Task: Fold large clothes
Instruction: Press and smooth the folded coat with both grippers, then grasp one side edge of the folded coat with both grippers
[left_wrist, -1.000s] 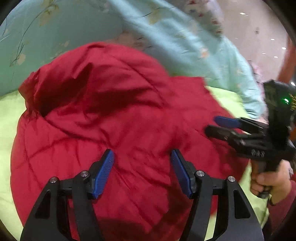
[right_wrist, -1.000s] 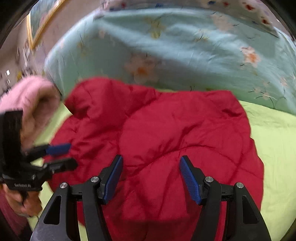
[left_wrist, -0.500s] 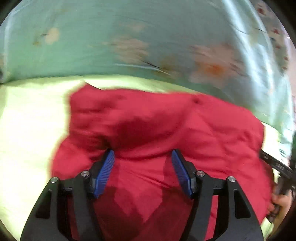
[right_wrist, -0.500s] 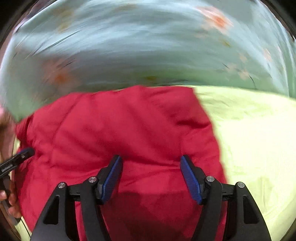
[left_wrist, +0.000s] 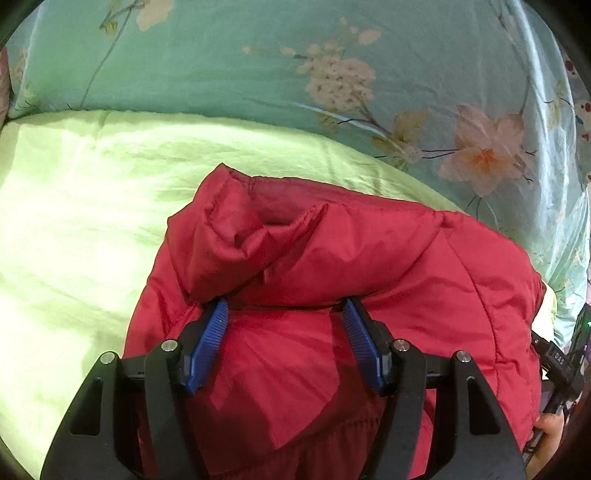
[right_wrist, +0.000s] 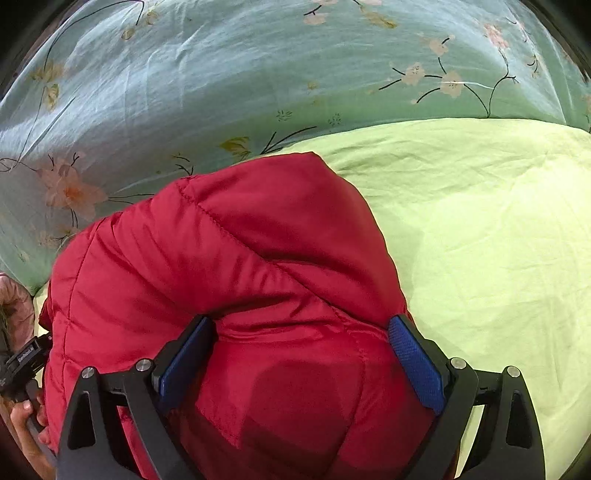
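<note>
A bulky red quilted puffer jacket (left_wrist: 369, 266) lies bunched on a pale green bedsheet (left_wrist: 74, 206), filling the lower middle of both wrist views, with a teal floral quilt (left_wrist: 221, 66) banked behind it from ten to two o'clock. The left gripper (left_wrist: 284, 317) hangs over the jacket's left half, its blue-padded jaws parted and astride a puffed fold without visibly pinching it. The right gripper (right_wrist: 301, 330) has just been opening; its jaws stand wide around a rounded hump of padding, released. At nine o'clock in the right view a person's hand (right_wrist: 26, 413) grips the other handle. The jacket looks light, soft and springy, with a slick shell likely to slide, so thin stitched seams or the hem edge probably offer a surer hold than the puffed panels.
</note>
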